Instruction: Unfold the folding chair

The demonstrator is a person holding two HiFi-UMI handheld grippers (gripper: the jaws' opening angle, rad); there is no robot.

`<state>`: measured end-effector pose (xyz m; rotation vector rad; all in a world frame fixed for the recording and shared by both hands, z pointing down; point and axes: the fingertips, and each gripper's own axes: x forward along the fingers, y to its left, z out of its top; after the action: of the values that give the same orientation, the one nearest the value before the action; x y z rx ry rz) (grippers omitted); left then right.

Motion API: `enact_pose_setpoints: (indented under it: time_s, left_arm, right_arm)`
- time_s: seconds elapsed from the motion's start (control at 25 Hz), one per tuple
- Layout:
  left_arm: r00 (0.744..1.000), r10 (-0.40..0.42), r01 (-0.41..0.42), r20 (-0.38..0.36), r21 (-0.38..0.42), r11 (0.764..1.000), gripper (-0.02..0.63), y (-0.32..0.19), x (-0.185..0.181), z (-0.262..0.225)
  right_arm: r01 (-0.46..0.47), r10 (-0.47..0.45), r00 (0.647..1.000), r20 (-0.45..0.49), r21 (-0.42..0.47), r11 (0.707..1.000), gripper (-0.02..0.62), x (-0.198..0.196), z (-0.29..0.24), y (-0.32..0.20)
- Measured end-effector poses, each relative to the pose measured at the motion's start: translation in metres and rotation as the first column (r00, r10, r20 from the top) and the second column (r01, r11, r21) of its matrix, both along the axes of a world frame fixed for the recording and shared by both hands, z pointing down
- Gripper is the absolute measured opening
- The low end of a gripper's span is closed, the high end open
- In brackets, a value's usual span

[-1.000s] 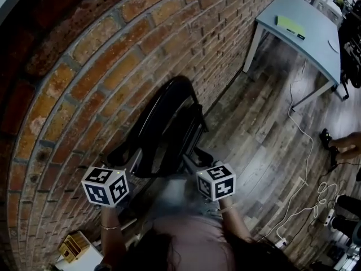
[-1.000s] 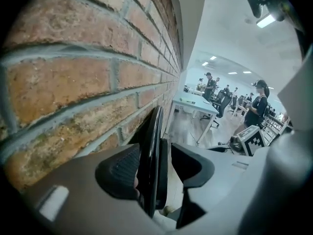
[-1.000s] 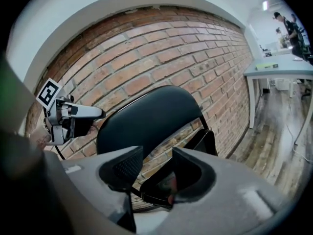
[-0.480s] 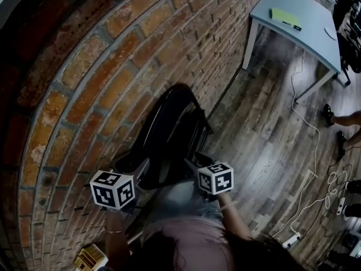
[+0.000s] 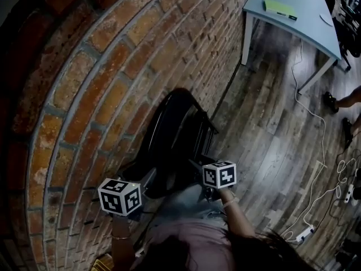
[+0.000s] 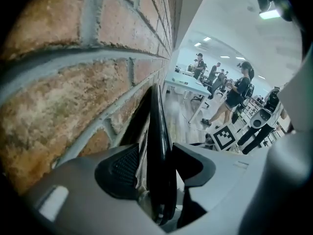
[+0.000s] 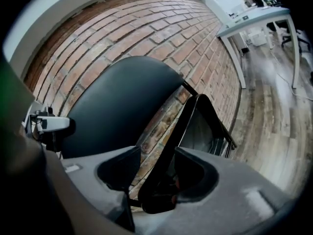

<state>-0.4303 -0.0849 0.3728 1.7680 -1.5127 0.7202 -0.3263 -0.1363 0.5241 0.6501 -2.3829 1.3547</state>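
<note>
My left gripper (image 6: 155,155) and right gripper (image 7: 157,156) straddle the chair (image 5: 169,130) frame, jaws just opened wide, unclamped.

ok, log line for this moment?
chair folded against brick wall | left tool just opening, chair frame between jaws, unclamped | right tool same

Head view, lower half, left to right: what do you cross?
Red brick wall → left gripper → black folding chair → right gripper → wooden plank floor → white cable. Both grippers' jaws have just been opening, each with a chair edge between them.
</note>
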Motion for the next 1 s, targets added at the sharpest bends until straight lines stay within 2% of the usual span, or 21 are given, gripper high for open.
enact_pose_setpoints:
  time_s: [0.24, 0.48, 0.64, 1.0]
  left_arm:
    - [0.998, 0.056, -0.055, 0.024, -0.047, 0.997, 0.223, -0.004, 0.002, 0.008]
    - [0.995, 0.096, -0.096, -0.004, -0.075, 0.993, 0.224, -0.007, 0.006, 0.014]
    - [0.990, 0.139, -0.140, -0.018, -0.094, 0.986, 0.174, -0.008, 0.012, 0.018]
    - [0.976, 0.218, -0.212, 0.025, -0.148, 0.966, 0.117, -0.013, 0.022, 0.032]
  right_arm:
    - [-0.009, 0.010, 0.999, 0.031, -0.056, 0.998, 0.207, -0.014, 0.014, -0.006]
    - [-0.024, 0.025, 1.000, 0.010, -0.103, 0.994, 0.207, -0.019, 0.040, -0.007]
    - [-0.030, 0.032, 0.999, 0.015, -0.126, 0.992, 0.207, -0.024, 0.048, -0.007]
    - [-0.022, 0.028, 0.999, 0.032, -0.165, 0.986, 0.207, -0.037, 0.057, -0.008]
